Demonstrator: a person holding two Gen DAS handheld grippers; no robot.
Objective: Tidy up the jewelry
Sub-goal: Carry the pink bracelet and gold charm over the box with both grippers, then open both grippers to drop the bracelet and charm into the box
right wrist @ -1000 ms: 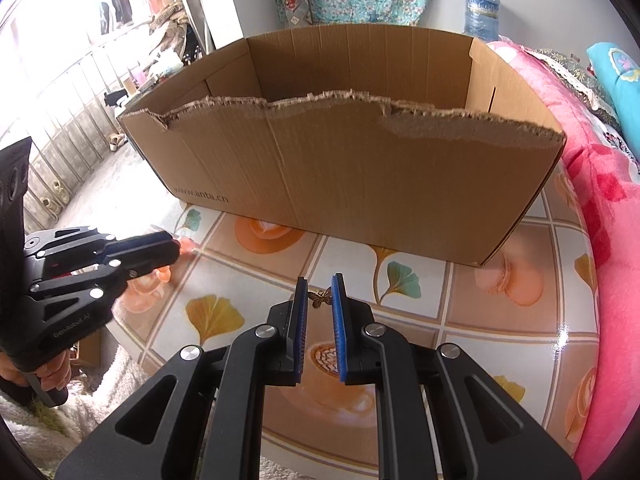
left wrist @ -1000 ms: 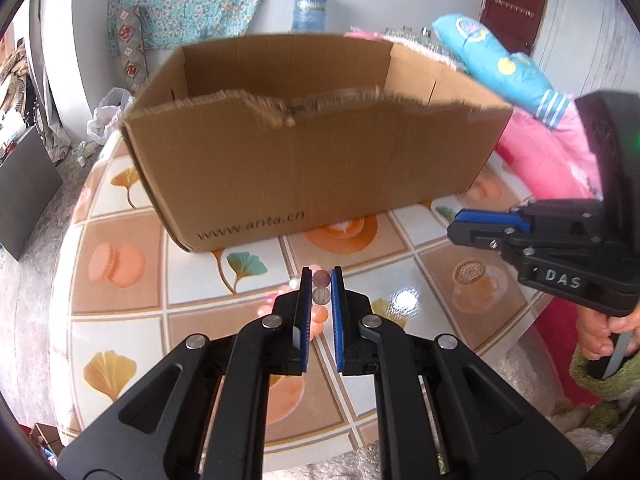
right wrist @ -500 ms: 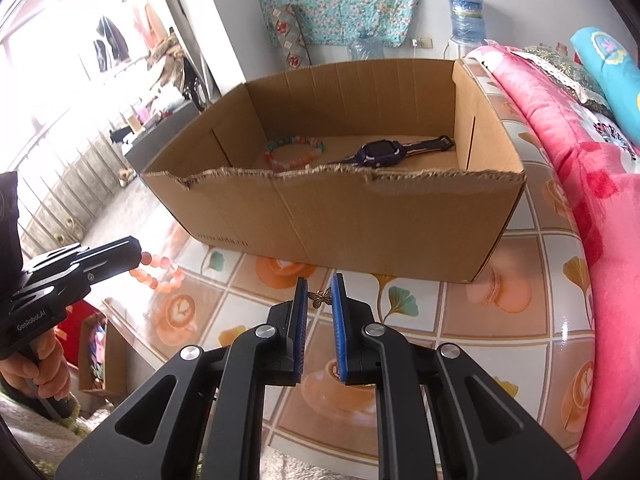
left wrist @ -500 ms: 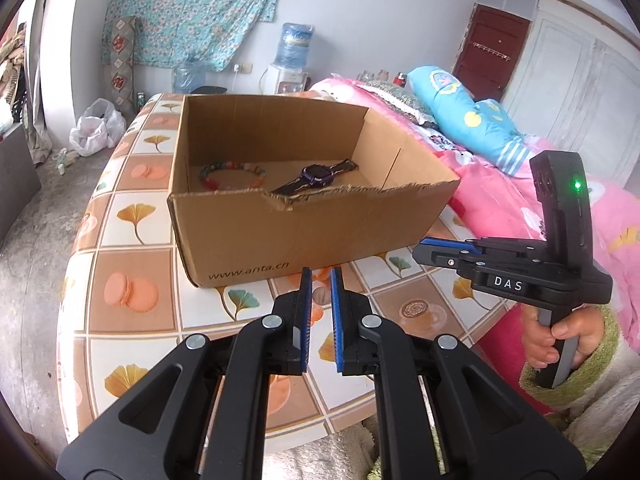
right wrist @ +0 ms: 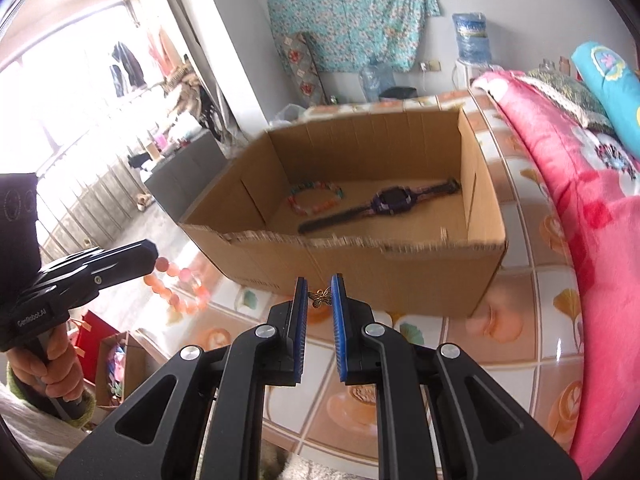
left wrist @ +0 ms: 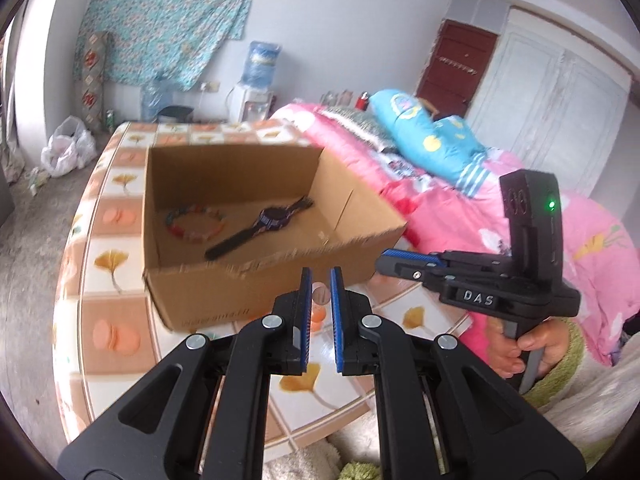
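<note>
Right now both hand-held grippers hang above the near edge of the tiled table, each with its jaws drawn narrow on a piece of jewelry. Between the blue pads of the left gripper sits a pale pink bead; from the right wrist view the same tool shows a pink bead bracelet dangling from its tip, off to the left of the cardboard box. The right gripper pinches a small gold butterfly charm at the very ends of its pads, just in front of the box's torn near wall. In the left wrist view that gripper appears side-on, marked DAS, with a green light on its upright housing, and a hand in a green fuzzy sleeve grips its handle.

The box stands open on the table, its near rim ragged. Inside, on the floor of the box, lie a multicoloured bead bracelet toward the left and a dark purple wristwatch stretched out diagonally to its right; the two lie close, and whether they touch I cannot tell.

Beside the table on the right runs a bed with a pink floral quilt and a blue pillow. Against the far wall stands a water dispenser, and a turquoise floral cloth hangs on that wall
</note>
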